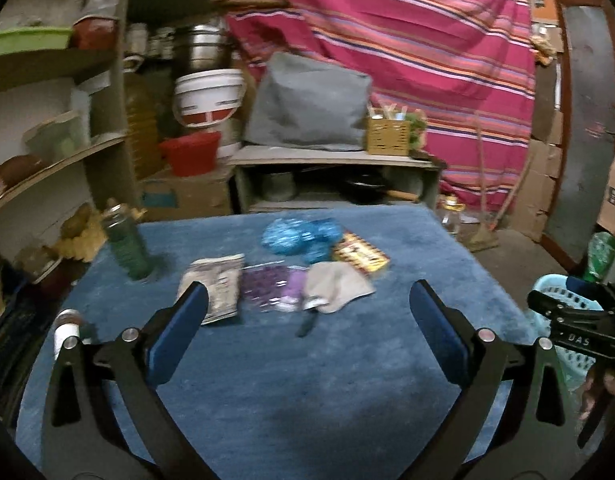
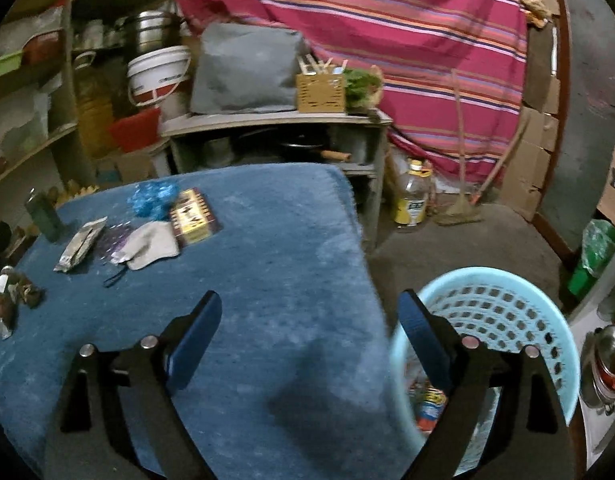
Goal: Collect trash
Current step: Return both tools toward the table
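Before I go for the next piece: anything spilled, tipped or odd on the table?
Nothing spilled. The trash sits in a loose cluster at the far side of the blue table: grey packet, purple wrapper, blue bag. A small bottle lies on its side near the left edge; the green bottle stands upright.

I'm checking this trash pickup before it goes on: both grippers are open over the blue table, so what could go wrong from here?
1. The wrappers overlap the grey cloth and lie flat; a grab may take the cloth too, or slip off.
2. The green bottle stands upright near the table edge; a sweep by the left gripper could topple it.
3. The basket sits off the table's side, so a drop by the right gripper could miss.
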A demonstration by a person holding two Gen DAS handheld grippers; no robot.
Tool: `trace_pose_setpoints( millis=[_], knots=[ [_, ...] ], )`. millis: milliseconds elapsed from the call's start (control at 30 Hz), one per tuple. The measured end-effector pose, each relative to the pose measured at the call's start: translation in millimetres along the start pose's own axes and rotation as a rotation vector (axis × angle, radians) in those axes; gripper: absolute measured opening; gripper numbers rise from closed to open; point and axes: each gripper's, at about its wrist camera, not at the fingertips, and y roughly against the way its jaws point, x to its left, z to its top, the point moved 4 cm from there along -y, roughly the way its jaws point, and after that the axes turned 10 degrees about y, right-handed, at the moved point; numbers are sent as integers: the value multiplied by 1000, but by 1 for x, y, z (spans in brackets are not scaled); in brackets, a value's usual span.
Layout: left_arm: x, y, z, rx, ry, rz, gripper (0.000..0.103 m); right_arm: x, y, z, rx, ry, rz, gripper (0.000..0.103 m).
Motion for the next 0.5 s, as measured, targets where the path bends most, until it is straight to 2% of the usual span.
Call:
trace_pose_setpoints(
  millis=[233,500],
  knots=[
    [47,-15,-11,25,69,62,97,30,-14,1,19,37,19,88],
    [91,-36,-25,15,134,162,97,57,-24,-2,30,86,17,89]
  ],
)
